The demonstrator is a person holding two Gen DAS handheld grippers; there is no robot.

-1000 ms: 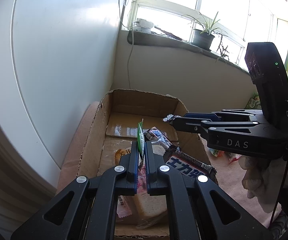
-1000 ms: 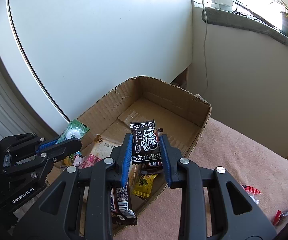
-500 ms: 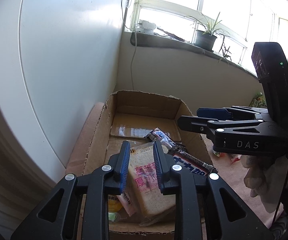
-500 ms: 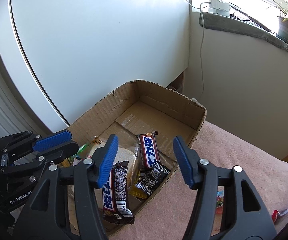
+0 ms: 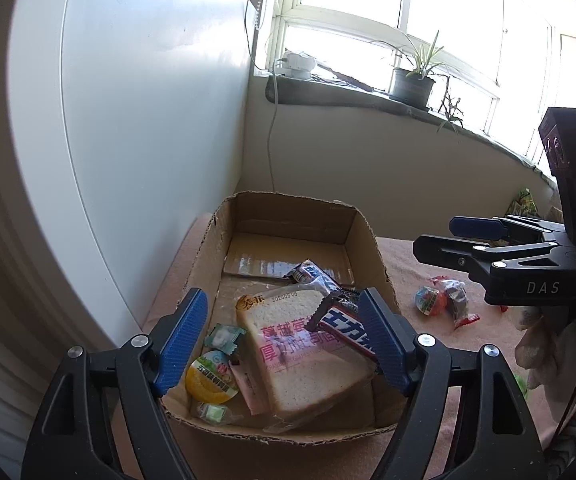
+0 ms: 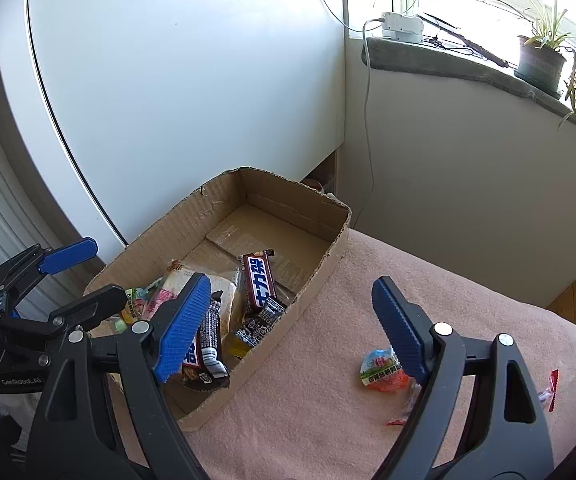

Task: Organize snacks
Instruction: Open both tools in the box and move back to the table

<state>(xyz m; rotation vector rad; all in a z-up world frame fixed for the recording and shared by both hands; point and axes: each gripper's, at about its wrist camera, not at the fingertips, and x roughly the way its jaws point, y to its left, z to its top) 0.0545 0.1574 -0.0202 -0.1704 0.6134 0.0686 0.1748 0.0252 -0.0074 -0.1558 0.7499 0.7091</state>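
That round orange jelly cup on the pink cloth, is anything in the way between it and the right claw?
Nothing visible blocks it. The jelly cup lies on the pink cloth, outside the cardboard box, just below the right claw. Its jaws are opening with nothing between them. Only small wrapped sweets lie nearby.

Your cardboard box [image 5: 369,236] is plain brown, on a salmon-pink cloth [image 6: 427,280]. Inside it, the bread slice [image 5: 303,364] is white under pink lettering, the chocolate bars [image 6: 258,276] are dark brown with blue-and-white characters, and the jelly cup [image 5: 210,376] by the box's near left corner is yellow and green. Your grippers' pads [image 5: 182,336] are ribbed blue.
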